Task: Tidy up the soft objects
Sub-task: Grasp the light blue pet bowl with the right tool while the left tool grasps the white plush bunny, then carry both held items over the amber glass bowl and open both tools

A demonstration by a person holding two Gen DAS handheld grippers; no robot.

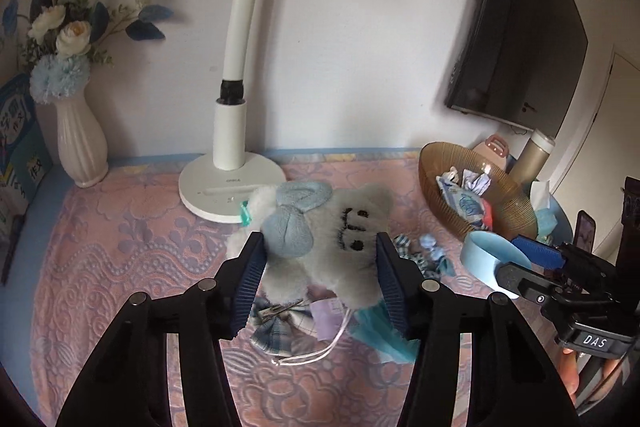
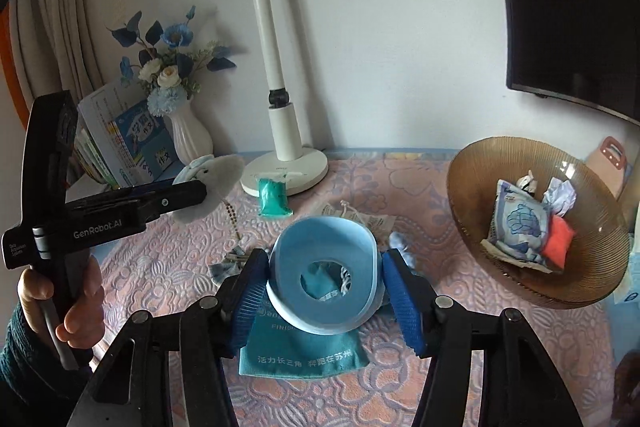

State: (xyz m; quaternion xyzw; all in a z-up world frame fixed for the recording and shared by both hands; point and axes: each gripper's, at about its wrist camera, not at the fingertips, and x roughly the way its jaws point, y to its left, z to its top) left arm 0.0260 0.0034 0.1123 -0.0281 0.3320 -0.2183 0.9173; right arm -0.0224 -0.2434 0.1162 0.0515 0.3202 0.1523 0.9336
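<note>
The amber bowl (image 2: 472,187) already holds a few soft pieces — a printed pouch, an orange sachet, some crumpled bits. Both hands are loaded: the left gripper (image 1: 318,259) pinches a grey plush toy (image 1: 340,227) between its pads, and the right gripper (image 2: 326,285) squeezes a light-blue soft ring (image 2: 324,267), both lifted off the pink tablecloth (image 2: 168,267). Left to sort, by my judgement: the teal drawstring bag (image 2: 304,359), the small teal packet (image 2: 273,197) (by the lamp base), and a plaid bow (image 1: 276,327).
</note>
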